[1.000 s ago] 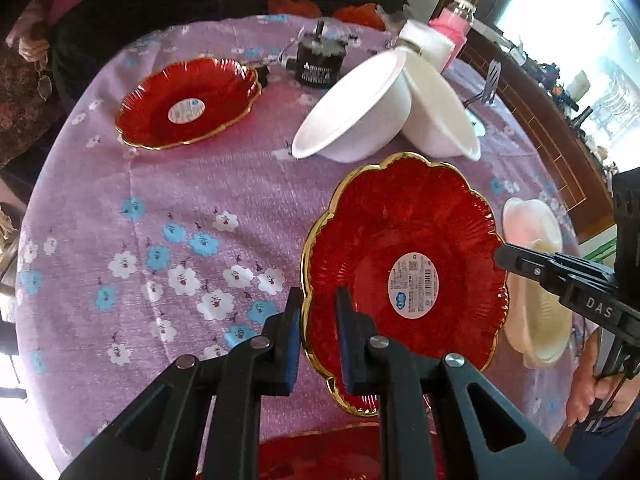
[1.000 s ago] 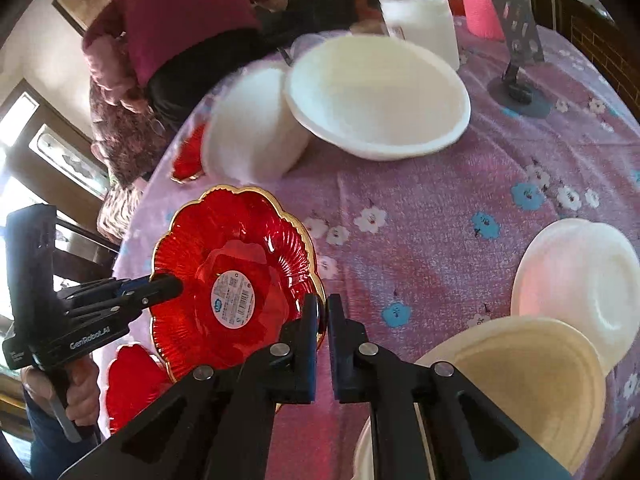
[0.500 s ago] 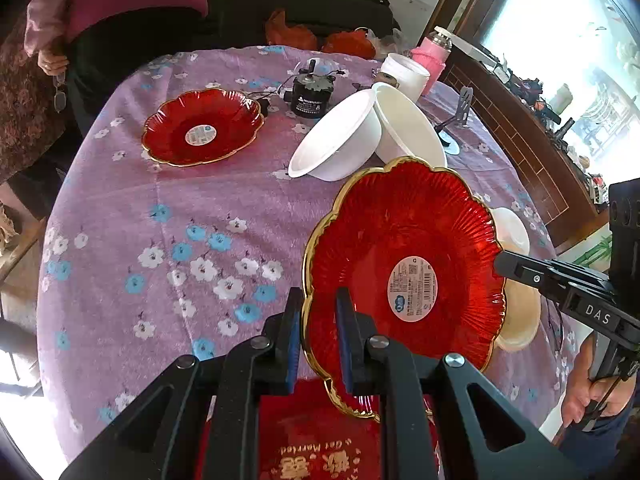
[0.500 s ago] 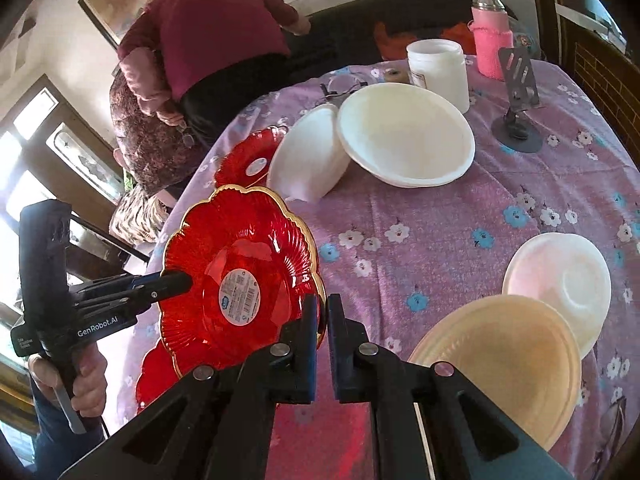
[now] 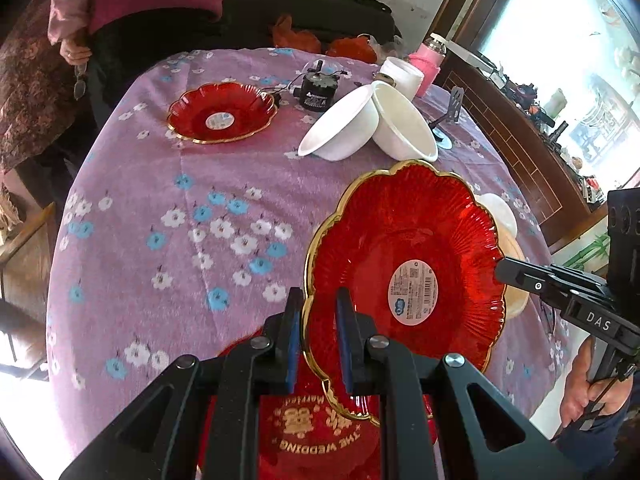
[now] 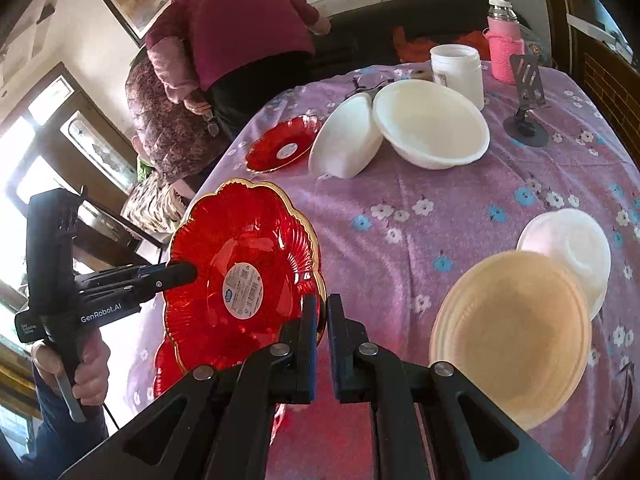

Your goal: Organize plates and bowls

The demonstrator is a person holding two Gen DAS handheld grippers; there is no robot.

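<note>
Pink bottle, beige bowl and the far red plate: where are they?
pink bottle (image 6: 506,54), right wrist view, knitted sleeve.
beige bowl (image 6: 512,332), right wrist view, inside.
far red plate (image 5: 222,114), left wrist view, centre.

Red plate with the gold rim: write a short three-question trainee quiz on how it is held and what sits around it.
1. True or false: the red plate lies flat on the tablecloth.
2. Which hand-held gripper clamps the plate's rim?
A. the left hand-held gripper only
B. the right hand-held gripper only
C. both
3. Fill in: the two white bowls at the far end lean ______ each other.

Key:
1. False: it is tilted up, off the cloth.
2. C: one grips each side.
3. Against.
</note>
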